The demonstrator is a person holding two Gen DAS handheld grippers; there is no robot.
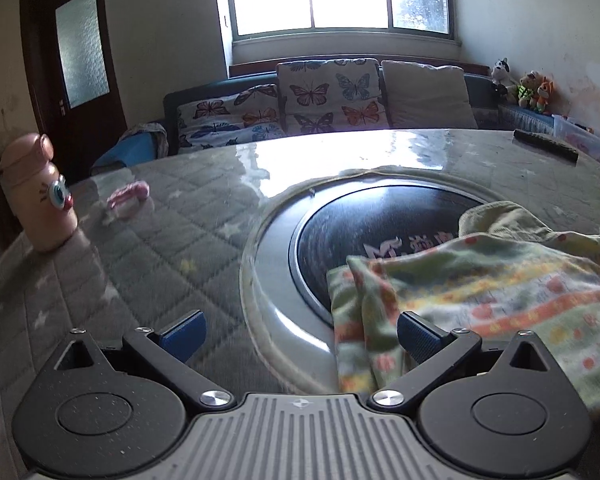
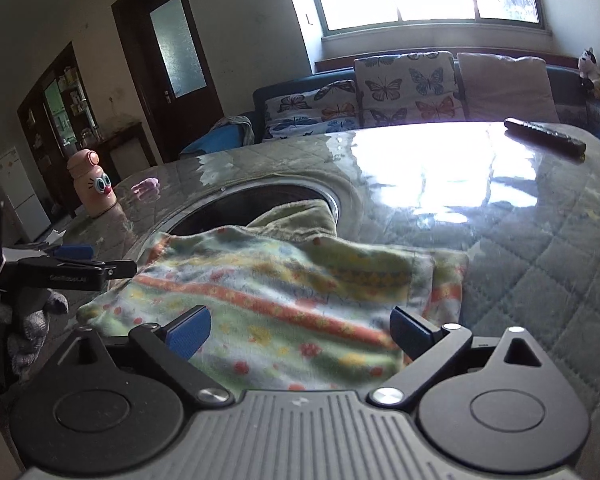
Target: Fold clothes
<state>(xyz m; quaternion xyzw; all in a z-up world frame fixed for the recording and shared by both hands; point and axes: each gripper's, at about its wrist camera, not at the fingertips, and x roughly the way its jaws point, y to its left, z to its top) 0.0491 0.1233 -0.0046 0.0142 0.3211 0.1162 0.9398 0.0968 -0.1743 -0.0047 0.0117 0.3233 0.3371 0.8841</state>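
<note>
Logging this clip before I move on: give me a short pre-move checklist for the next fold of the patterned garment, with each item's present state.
1. Left tool open, nothing pinched: ok; the cloth's edge lies by one finger, unpressed.
2. Right tool open, pads off the cloth: ok.
3. Patterned garment resting on the table: ok, partly over the dark round inset.
4. Garment lying flat: not ok, its far edge is bunched and one side doubled over.
5. Pink bottle and remote apart from the cloth: ok.
6. Which part of the garment faces the tools: cannot tell, the picture is blurred.
</note>
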